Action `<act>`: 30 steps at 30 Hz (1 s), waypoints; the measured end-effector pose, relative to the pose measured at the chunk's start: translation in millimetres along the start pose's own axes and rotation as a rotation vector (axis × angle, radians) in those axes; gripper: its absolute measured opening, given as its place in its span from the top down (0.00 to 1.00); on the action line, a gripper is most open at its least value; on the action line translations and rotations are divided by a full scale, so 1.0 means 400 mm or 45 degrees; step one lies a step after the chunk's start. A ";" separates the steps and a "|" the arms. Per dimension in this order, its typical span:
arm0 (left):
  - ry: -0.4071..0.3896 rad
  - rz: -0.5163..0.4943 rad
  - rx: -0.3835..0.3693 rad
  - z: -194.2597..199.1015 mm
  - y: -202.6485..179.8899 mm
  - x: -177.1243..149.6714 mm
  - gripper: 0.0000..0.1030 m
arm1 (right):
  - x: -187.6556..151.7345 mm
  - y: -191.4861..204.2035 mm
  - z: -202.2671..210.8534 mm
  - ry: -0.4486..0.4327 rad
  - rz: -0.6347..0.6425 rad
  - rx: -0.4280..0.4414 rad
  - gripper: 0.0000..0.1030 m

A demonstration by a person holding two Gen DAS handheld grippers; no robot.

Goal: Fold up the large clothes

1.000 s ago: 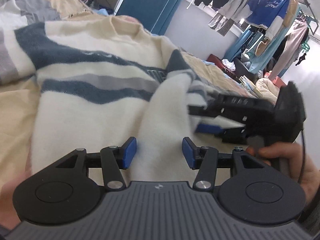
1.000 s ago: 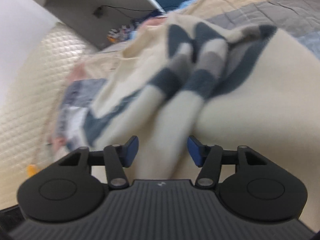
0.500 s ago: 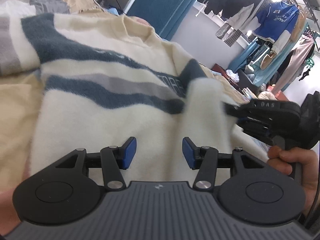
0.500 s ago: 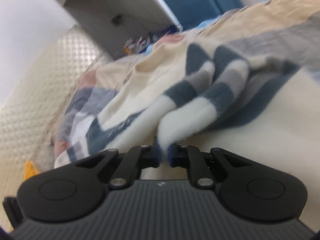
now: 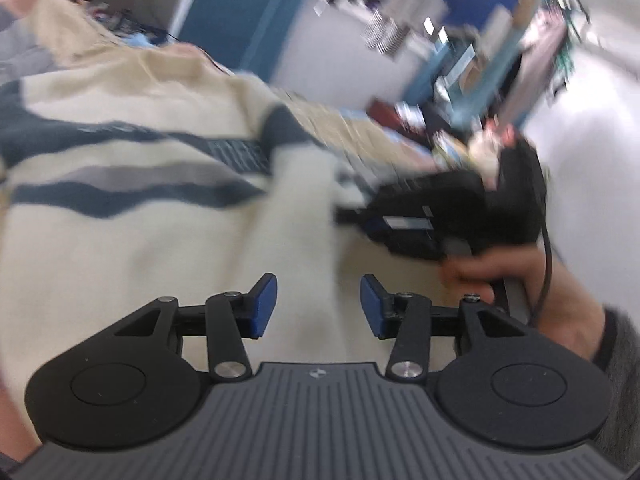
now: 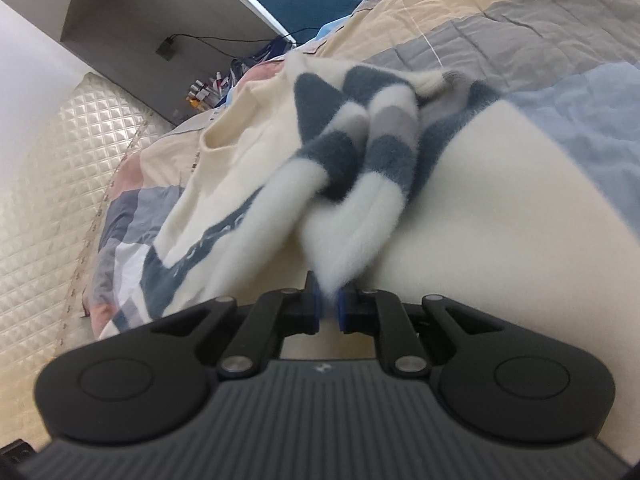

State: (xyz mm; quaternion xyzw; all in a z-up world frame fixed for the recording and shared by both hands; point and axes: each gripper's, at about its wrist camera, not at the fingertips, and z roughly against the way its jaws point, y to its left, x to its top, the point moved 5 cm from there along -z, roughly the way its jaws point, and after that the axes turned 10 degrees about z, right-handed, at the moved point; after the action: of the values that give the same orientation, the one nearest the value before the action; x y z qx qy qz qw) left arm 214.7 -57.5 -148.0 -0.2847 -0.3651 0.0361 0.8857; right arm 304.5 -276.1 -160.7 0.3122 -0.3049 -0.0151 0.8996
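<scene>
Right claw (image 6: 328, 307) comes first, since the change is there: a second ago its blue pads stood apart around a bunched ridge of cloth, and now they are clamped together on the fluffy cream sleeve (image 6: 352, 236), low in the middle of the right wrist view. That grip has been set, so the sleeve can, I judge, now be drawn across the body of the garment for a fold.

Largest in both views is the bed (image 6: 560, 20), with its quilt of beige, grey and pale blue patches running to the upper right of the right wrist frame. On it lies the sweater (image 5: 132, 232), cream with dark blue and grey stripes, filling the left and centre of the left wrist frame, its neckline toward the top.

Left claw (image 5: 318, 306) hangs above the sweater's lower body, pads apart, with nothing between them; they have just narrowed slightly. The left wrist view is smeared, so finer detail is lost there.

At the right of that view a hand (image 5: 516, 276) grips the other tool's handle.
</scene>
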 end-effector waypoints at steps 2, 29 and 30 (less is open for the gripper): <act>0.057 -0.022 0.023 -0.034 -0.018 -0.017 0.49 | -0.003 -0.008 0.011 0.007 -0.027 0.034 0.89; -0.038 0.182 0.397 0.105 0.095 0.043 0.93 | -0.016 0.000 0.024 -0.034 0.040 0.074 0.89; -0.048 0.223 0.400 0.121 0.116 0.040 0.93 | -0.020 0.001 0.026 -0.034 0.047 0.064 0.89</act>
State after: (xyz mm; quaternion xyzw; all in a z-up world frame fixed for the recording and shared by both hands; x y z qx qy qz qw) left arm 200.8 8.7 -134.9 -0.1729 -0.3451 0.1750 0.9057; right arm 291.9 -279.6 -158.4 0.3287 -0.3228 0.0050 0.8876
